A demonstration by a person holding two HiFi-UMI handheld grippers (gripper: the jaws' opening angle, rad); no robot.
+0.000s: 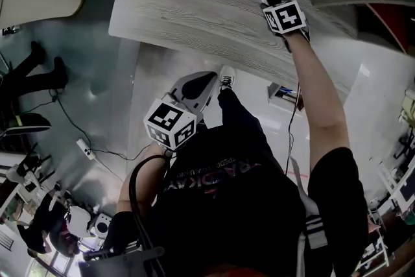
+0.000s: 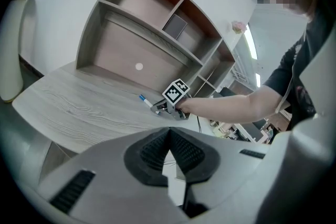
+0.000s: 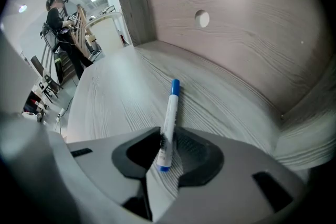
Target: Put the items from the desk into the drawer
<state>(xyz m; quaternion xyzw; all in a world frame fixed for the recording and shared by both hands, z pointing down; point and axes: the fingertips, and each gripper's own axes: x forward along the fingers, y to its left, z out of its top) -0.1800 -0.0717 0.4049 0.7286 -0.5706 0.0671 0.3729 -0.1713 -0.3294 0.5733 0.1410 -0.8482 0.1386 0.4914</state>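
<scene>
While right gripper (image 3: 168, 143) fingers are pinching marker (image 3: 170, 107) near its tail, just above surface (image 1: 188, 3), left gripper (image 2: 169, 139) fingers are sitting pressed together, empty. Risk: marker pivoting or slipping out during carry, grip being off-centre. Drawer not showing.

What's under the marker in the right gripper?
Bare wood-grain desk under the marker, held by the right gripper. The gripper's body covers the desk nearest it. Contact with the desk is unclear.
</scene>
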